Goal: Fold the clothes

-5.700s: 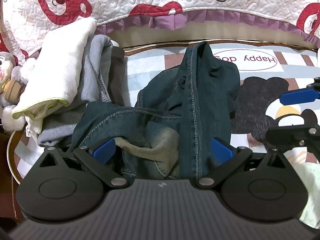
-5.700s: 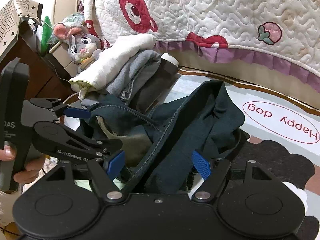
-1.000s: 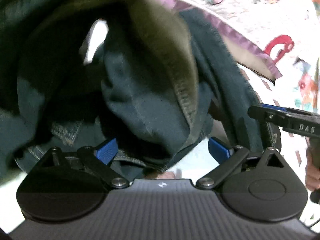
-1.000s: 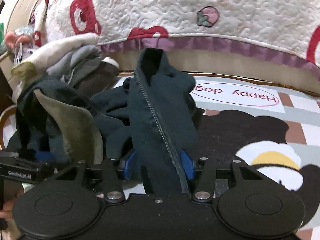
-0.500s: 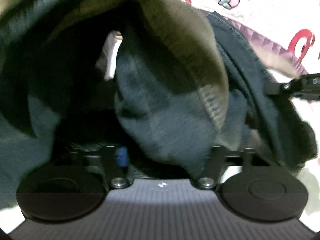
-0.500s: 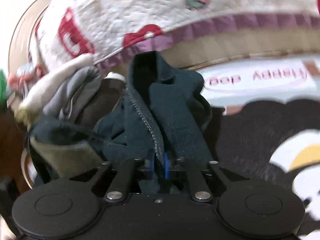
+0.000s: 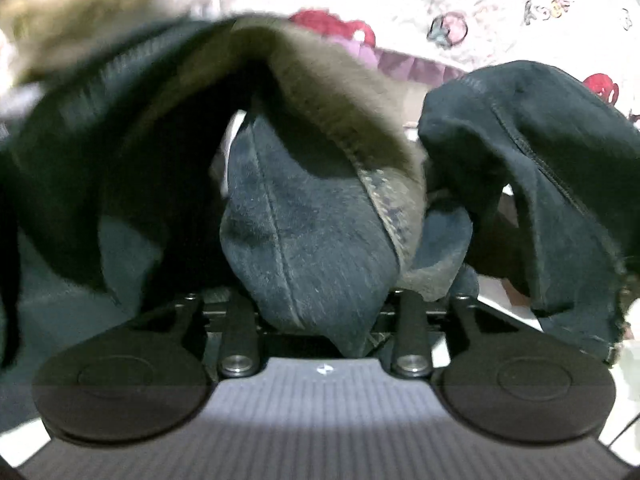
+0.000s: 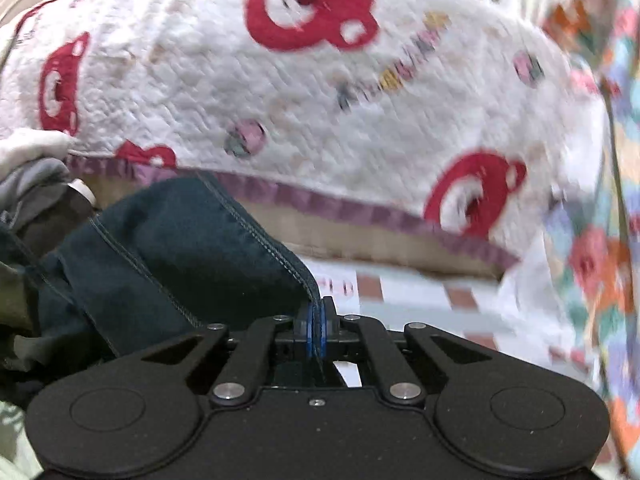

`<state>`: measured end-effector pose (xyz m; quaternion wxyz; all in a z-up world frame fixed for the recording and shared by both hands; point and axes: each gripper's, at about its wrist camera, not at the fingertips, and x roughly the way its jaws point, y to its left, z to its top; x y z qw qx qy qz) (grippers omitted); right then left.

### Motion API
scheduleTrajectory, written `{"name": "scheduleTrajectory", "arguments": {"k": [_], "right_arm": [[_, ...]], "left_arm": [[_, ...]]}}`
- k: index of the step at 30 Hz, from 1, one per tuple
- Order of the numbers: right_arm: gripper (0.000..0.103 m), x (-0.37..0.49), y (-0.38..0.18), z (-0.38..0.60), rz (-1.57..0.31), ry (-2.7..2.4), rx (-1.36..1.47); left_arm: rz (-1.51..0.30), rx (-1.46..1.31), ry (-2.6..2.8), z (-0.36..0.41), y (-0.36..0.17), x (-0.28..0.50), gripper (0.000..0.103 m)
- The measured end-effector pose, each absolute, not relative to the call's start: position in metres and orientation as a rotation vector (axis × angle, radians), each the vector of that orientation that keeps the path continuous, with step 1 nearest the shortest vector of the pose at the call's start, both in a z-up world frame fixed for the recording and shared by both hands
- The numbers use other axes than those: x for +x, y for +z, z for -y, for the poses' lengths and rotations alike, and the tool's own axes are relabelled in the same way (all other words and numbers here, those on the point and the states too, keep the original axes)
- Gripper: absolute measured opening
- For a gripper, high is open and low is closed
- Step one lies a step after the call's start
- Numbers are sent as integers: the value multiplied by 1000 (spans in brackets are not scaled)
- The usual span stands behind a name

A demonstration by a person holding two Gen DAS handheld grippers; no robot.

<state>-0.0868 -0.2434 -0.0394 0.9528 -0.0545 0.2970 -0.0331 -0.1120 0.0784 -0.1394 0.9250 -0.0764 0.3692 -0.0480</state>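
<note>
Jeans (image 7: 312, 240) hang bunched over the left gripper (image 7: 320, 316), whose fingers are buried in the cloth, so its grip cannot be told. The right gripper (image 8: 316, 336) is clenched on a stitched jeans seam, with the bear-print quilt (image 8: 320, 100) behind.

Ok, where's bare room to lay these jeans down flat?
Free: the checked play mat ahead of the right claw, bordered by the bear-print quilt's purple ruffle behind and the floral fabric on the right. Crowded: the left, with dark denim jeans and grey folded clothes.
</note>
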Motion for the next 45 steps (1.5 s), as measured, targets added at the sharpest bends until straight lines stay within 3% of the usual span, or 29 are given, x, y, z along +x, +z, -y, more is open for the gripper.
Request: {"name": "scheduleTrajectory", "arguments": {"k": [4,6,8,10,11,12,15,16,18,22,24,26,32,35,38,39,40,41,45], "right_arm": [[5,-77,-62,241,-685,-21,-61],[7,-77,-69,237,-705,2,-56],[7,-80,-74,235,-714,13,-59],[7,-83,-79,232,-722,10,-73],[7,-80,-80,232,-718,0,-102],[7,-77,-80,231,-712,-13,-133],[7,-65,-78,236,-694,-59,-202],[9,-59,-75,240,-686,-83,-206],[24,-53,-68,253,-682,-170,-118],[30,-68,-62,242,-631,-103,-55],[53,-77,-64,222,-618,-18,-84],[64,-78,-76,200,-664,119,-119],[64,-52,-131,154,-838,211,-188],[64,-26,-154,158,-914,198,-65],[60,-3,-172,182,-958,108,154],[36,2,-173,192,-948,82,220],[18,7,-174,202,-936,57,284],[8,9,-169,206,-909,48,280],[8,-6,-122,222,-711,-5,180]], "left_arm": [[-791,-197,-117,-82,-144,-102,54],[-786,-213,-107,-79,-149,-100,70],[-776,-190,-93,-74,-155,-102,73],[-761,-132,-75,-65,-161,-106,59],[-744,-105,-70,-64,-159,-109,34],[-726,-78,-65,-63,-157,-112,26],[-675,-38,-42,-70,-145,-122,22],[-684,-5,-16,-71,-141,-123,21],[-697,-8,49,-83,-133,-125,21],[-748,-198,29,-120,-130,-123,21],[-772,-246,15,-124,-135,-123,21],[-779,-247,7,-124,-149,-124,21],[-796,-278,-22,-130,-161,-128,29],[-805,-311,-31,-138,-165,-130,40],[-793,-283,-13,-140,-162,-136,41],[-783,-259,-8,-138,-159,-140,36],[-763,-216,-9,-135,-157,-144,31],[-744,-174,-11,-132,-154,-148,21],[-679,-60,-9,-115,-144,-139,17]]}}
